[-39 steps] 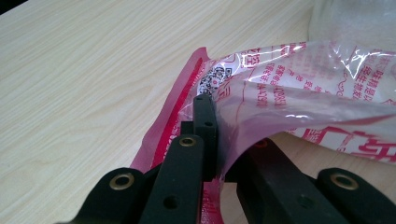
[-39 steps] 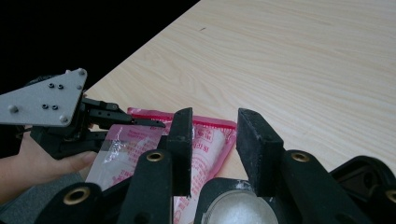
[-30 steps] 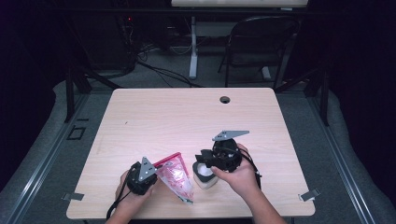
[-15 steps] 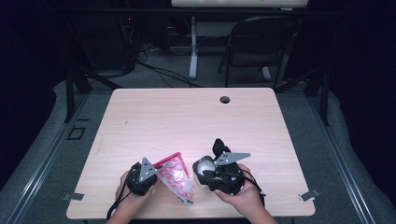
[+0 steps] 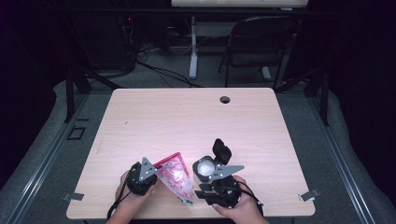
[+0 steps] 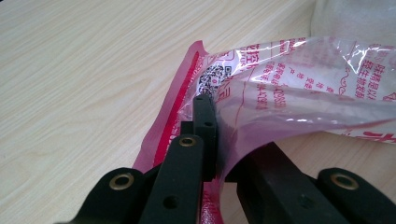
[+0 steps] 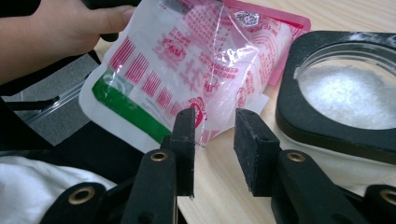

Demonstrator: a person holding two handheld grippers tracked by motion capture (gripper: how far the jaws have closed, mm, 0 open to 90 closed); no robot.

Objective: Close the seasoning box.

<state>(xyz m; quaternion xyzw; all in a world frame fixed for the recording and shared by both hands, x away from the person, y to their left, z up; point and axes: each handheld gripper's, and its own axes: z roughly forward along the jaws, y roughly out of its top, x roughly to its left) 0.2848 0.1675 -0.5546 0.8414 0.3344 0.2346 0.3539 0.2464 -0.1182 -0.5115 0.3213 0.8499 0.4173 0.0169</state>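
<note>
A pale wood-grain table (image 5: 154,121) with a round cable hole (image 5: 225,99) stands on grey carpet (image 5: 42,186). Behind it the room is dark: a black chair (image 5: 261,46), a white desk leg (image 5: 193,51) and loose cables (image 5: 159,70) on the floor

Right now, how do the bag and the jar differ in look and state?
The bag is soft clear plastic with red print, lifted off the table, its red edge pinched in the left gripper. The jar is rigid with a black rim, standing open on the table, ungripped. Both hold white grains.
</note>
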